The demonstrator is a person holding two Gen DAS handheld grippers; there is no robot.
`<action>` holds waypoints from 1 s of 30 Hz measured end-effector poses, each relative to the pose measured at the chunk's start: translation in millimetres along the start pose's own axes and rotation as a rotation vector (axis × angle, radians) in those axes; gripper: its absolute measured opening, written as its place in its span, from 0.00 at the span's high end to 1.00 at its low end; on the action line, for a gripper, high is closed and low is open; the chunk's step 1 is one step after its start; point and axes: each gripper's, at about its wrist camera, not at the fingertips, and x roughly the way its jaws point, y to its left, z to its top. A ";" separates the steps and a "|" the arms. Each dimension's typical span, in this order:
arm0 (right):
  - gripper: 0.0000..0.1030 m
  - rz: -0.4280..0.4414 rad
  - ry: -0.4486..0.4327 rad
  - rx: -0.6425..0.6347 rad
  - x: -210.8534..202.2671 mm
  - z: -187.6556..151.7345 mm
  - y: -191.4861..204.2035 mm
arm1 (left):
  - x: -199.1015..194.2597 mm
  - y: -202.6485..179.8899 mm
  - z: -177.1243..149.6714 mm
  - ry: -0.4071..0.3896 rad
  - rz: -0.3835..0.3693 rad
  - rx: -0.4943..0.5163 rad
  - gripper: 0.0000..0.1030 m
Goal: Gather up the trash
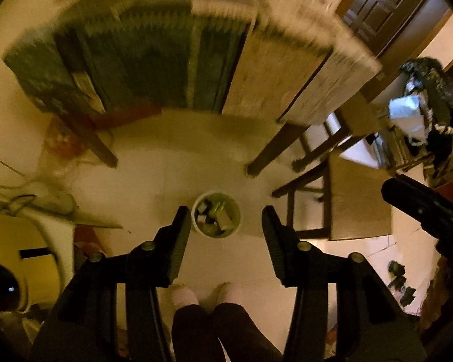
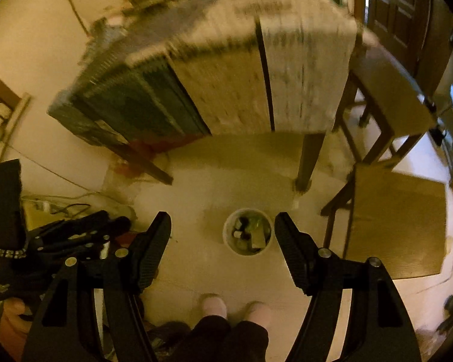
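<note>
Both grippers hang high over the floor and point steeply down. At the left gripper (image 1: 226,220) the jaws stand apart, about half way, and nothing is between them. At the right gripper (image 2: 223,228) the jaws stand a little wider, also with nothing held. Below them, at 6 o'clock in both views, I see the person's legs in dark trousers (image 2: 226,341) and pale slippers (image 2: 214,304).

On the floor, straight under the fingers, stands the small white bin (image 1: 216,214). Several pieces of trash already lie inside it, among them something green; what they are I cannot tell. At 12 o'clock the table (image 1: 196,60) with a patterned cloth is blurred. At 3 o'clock stands a wooden chair (image 1: 356,199).

I judge that the dropping is finished and the hands go to look for more trash. To do this well, the person should keep both jaws wide enough for the next piece, look over the table top and the floor at 9 o'clock near the cables (image 2: 63,205), and keep clear of the table edge.
</note>
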 end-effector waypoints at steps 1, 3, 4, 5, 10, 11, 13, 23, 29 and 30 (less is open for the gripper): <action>0.34 0.001 -0.026 -0.009 -21.4 1.8 6.9 | -20.7 -3.6 0.8 -0.028 -0.004 0.004 0.54; 0.34 0.001 -0.072 -0.026 -54.1 3.0 14.3 | -63.2 -11.0 1.9 -0.092 -0.019 0.020 0.54; 0.34 -0.003 -0.099 -0.034 -70.9 2.7 19.2 | -86.8 -15.0 2.0 -0.129 -0.024 0.033 0.54; 0.34 -0.003 -0.120 -0.039 -81.1 1.7 22.4 | -108.8 -19.0 1.4 -0.165 -0.029 0.047 0.54; 0.34 0.007 -0.277 -0.062 -164.2 -7.6 53.1 | -211.6 -34.1 -9.8 -0.357 -0.059 0.135 0.54; 0.34 0.003 -0.311 -0.067 -179.4 -10.1 58.5 | -231.3 -35.5 -14.8 -0.395 -0.066 0.152 0.54; 0.34 -0.006 -0.385 -0.075 -211.8 -20.9 76.5 | -270.2 -37.6 -28.7 -0.468 -0.079 0.180 0.54; 0.27 -0.035 -0.640 -0.143 -312.1 -85.6 144.5 | -392.7 -21.1 -107.4 -0.658 -0.126 0.188 0.22; 0.09 -0.055 -0.688 -0.149 -325.6 -103.8 157.9 | -425.3 -10.2 -141.0 -0.736 -0.110 0.200 0.12; 0.08 -0.061 -0.690 -0.152 -324.7 -105.4 160.0 | -428.6 -8.9 -145.0 -0.741 -0.111 0.203 0.12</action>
